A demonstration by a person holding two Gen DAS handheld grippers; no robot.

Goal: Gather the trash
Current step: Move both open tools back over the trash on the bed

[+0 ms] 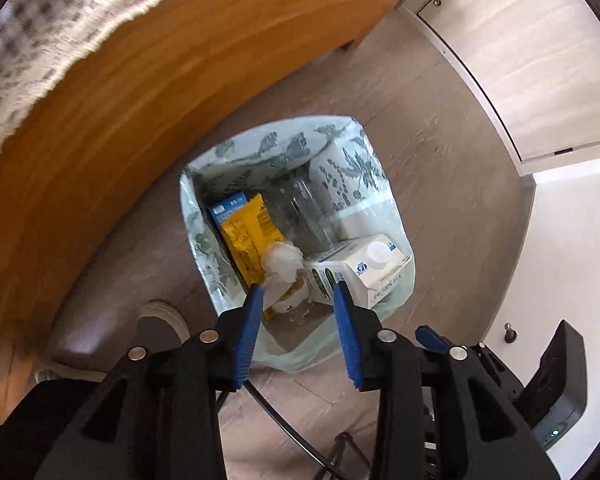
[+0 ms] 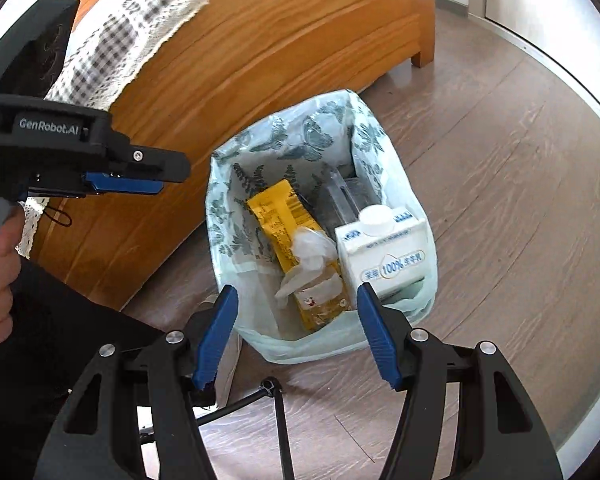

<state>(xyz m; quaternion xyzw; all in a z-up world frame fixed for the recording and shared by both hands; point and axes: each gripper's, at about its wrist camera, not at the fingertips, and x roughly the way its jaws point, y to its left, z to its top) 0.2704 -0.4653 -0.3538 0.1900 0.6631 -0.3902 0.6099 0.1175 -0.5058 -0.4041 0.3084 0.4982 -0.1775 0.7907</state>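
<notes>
A bin lined with a pale green butterfly-print bag stands on the floor. Inside lie a yellow snack packet, a blue box, a white milk carton, clear plastic and a crumpled white tissue on top of the packet. My left gripper hangs over the bin's near side, open, nothing between its blue pads; from the right wrist view it shows side-on. My right gripper is open and empty above the bin's near rim.
A wooden bed frame with a checked, lace-edged cloth rises right behind the bin. White cabinet doors line the far right. A shoe and black cables lie on the wood floor near me.
</notes>
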